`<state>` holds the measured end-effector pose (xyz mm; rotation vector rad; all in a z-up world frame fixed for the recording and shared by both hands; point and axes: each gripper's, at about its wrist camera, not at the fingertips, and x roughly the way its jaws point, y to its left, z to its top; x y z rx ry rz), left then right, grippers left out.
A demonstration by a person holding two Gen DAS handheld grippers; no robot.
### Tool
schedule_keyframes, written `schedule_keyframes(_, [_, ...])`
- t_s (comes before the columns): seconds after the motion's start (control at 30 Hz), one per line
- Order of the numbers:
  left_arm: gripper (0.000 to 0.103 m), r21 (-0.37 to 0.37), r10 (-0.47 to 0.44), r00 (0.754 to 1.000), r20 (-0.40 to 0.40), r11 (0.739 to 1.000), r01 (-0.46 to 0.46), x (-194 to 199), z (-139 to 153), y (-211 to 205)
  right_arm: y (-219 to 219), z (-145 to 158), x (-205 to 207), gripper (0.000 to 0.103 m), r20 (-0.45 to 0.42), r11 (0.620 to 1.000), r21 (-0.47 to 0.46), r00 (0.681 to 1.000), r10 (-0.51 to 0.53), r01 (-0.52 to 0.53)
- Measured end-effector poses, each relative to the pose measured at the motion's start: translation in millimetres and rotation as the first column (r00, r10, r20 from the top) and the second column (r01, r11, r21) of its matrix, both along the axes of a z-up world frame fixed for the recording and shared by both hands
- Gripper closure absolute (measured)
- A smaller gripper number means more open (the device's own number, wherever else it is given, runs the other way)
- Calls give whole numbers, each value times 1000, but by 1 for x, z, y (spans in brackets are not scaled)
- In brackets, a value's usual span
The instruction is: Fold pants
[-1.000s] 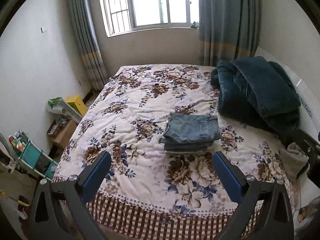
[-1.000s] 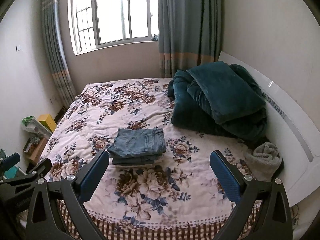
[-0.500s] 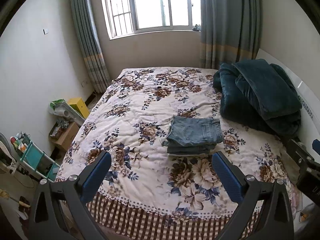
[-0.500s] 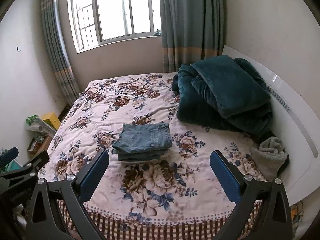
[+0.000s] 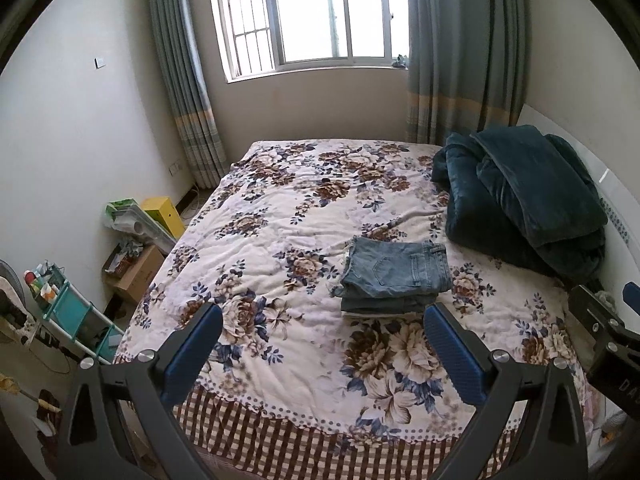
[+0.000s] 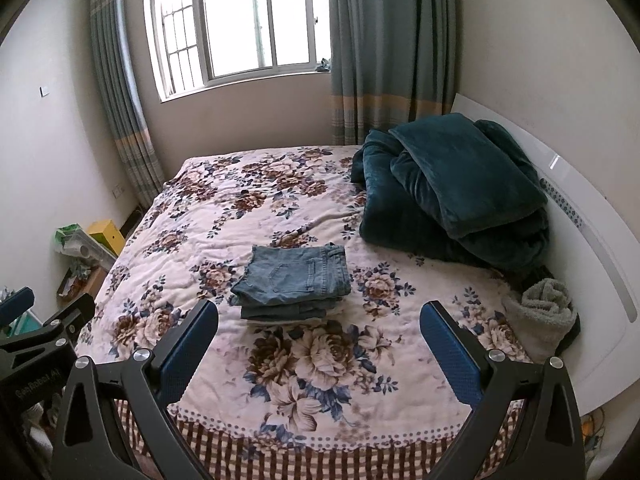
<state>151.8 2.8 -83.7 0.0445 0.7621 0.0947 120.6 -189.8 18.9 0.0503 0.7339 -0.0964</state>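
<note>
The blue jeans (image 5: 394, 276) lie folded in a neat stack on the floral bedspread (image 5: 280, 240), right of the bed's middle; they also show in the right wrist view (image 6: 294, 278). My left gripper (image 5: 322, 354) is open and empty, held back above the bed's near edge, well short of the jeans. My right gripper (image 6: 318, 354) is open and empty too, equally far back. The right gripper's body shows at the left wrist view's right edge (image 5: 604, 340); the left gripper's body shows at the right wrist view's left edge (image 6: 36, 344).
A dark teal blanket (image 6: 452, 196) is heaped at the bed's right by the white headboard (image 6: 592, 240). A grey towel (image 6: 546, 308) lies at the near right. Boxes (image 5: 136, 268) and a teal rack (image 5: 68, 312) stand on the floor left of the bed.
Both grippers have drawn back and tilted up from the bed; the jeans and bed look farther away. The jeans have not moved. Both grippers stay open.
</note>
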Motion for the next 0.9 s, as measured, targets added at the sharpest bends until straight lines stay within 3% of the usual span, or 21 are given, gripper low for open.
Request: schedule_keyframes(0.9, [0,-11,-3,1000,2,1000,3,-6,3,-2,5,-1,4,0,-20,999,-25,1000,20,-20])
